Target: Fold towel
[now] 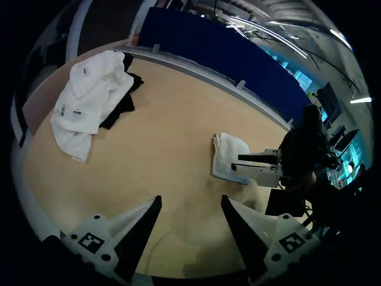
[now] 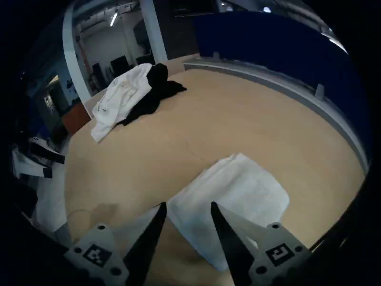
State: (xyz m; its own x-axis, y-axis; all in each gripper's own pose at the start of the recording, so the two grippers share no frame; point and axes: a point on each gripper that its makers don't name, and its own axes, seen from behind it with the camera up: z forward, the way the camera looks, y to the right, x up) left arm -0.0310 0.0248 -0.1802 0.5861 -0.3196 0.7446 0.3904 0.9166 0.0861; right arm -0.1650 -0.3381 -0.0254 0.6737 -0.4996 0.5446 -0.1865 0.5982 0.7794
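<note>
Pale wood-look top on the table [image 1: 166, 143], smooth, matt with a faint sheen. On it the folded towel [image 2: 238, 190]: white cloth, soft, lightly napped. Far left, a heap of white cloth [image 1: 90, 95], crumpled, over black cloth [image 1: 121, 109], matt. Behind, the blue partition [image 1: 228, 47], dull finish. The left gripper [image 1: 190, 200]: matt white plastic shells, black inner faces.

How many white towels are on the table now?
2: a folded towel just ahead of the right gripper, and a crumpled white heap at the far end, mixed with black cloth; that heap may hold more than one.
</note>
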